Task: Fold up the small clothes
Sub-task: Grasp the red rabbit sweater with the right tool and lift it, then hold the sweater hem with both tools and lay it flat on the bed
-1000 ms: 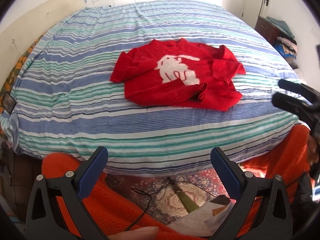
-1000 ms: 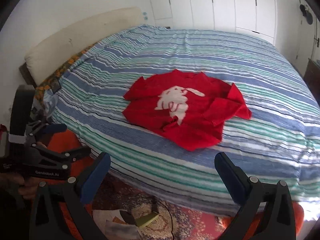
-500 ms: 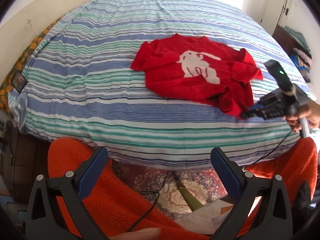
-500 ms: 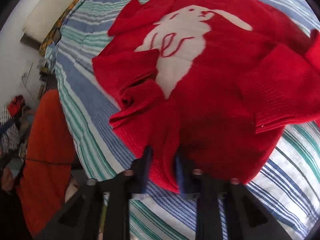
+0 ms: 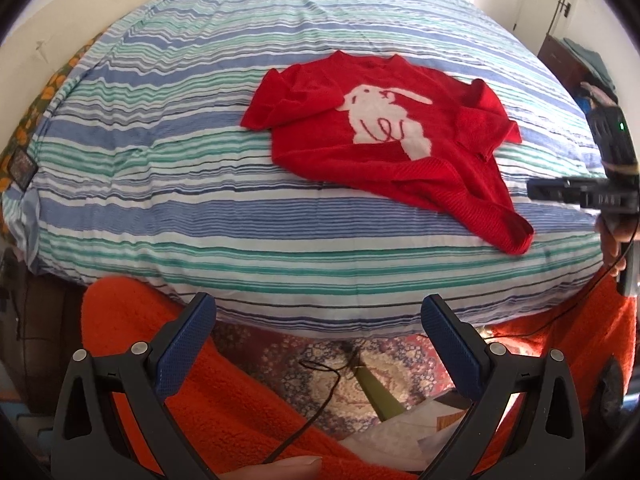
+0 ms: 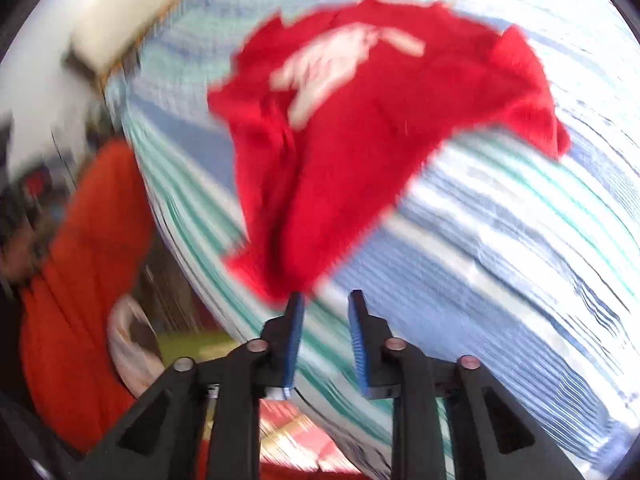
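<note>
A small red sweater (image 5: 384, 136) with a white rabbit on its front lies on the striped bed (image 5: 180, 184), its near hem corner pulled out toward the bed's edge. My left gripper (image 5: 320, 344) is open and empty, held off the bed's near edge. My right gripper (image 6: 324, 332) shows narrowly open in the blurred right wrist view, just in front of the sweater's (image 6: 360, 128) hem corner, with no cloth between its jaws. Its body (image 5: 600, 196) also shows at the right edge of the left wrist view.
An orange fleece blanket (image 5: 240, 400) and a patterned rug (image 5: 340, 364) with a cable and papers lie below the bed's near edge. A headboard cushion (image 6: 132, 12) stands at the left. A dark dresser (image 5: 568, 64) with stacked clothes stands at the far right.
My right gripper, shut on the sweater's hem half a second ago, has pulled the corner toward the bed's edge, opened slightly and drawn back. The left gripper stayed open.
</note>
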The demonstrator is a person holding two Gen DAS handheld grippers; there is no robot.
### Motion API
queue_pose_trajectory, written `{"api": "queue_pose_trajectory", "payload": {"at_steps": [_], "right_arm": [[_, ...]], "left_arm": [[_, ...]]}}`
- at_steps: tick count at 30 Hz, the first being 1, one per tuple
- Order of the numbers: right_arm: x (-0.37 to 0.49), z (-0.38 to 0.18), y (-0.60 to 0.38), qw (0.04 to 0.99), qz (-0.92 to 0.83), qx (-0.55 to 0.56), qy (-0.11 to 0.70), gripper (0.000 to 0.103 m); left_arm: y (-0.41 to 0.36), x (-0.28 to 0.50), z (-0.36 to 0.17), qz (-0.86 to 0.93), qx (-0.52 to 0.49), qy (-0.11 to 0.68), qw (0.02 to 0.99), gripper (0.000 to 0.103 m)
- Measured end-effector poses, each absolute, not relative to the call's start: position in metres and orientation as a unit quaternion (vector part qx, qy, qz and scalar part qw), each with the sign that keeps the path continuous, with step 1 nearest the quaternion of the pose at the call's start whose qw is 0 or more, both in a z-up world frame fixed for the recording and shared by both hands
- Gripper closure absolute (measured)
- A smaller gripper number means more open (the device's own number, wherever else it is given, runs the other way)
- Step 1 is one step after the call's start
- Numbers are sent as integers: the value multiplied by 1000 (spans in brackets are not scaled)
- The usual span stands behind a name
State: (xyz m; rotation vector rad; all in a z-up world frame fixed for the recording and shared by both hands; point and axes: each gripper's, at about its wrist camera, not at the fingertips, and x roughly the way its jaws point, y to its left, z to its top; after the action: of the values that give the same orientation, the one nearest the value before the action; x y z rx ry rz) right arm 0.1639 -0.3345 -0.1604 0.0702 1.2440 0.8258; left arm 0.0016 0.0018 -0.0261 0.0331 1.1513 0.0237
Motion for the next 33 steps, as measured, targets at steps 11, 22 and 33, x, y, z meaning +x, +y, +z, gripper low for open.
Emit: {"api": "queue_pose_trajectory", "payload": {"at_steps": [11,22,33], "right_arm": [[240,-231,-171,618,392,157,663,58],[54,-155,-178,596,541,5,594,48],[95,-178,-416,698,234,346,581,46]], "left_arm": [[44,-12,-11,72,-17,514,854,1],[89,15,-59,110,-51,526,842,1],[93,62,-162,35,-163,630,759,8]]}}
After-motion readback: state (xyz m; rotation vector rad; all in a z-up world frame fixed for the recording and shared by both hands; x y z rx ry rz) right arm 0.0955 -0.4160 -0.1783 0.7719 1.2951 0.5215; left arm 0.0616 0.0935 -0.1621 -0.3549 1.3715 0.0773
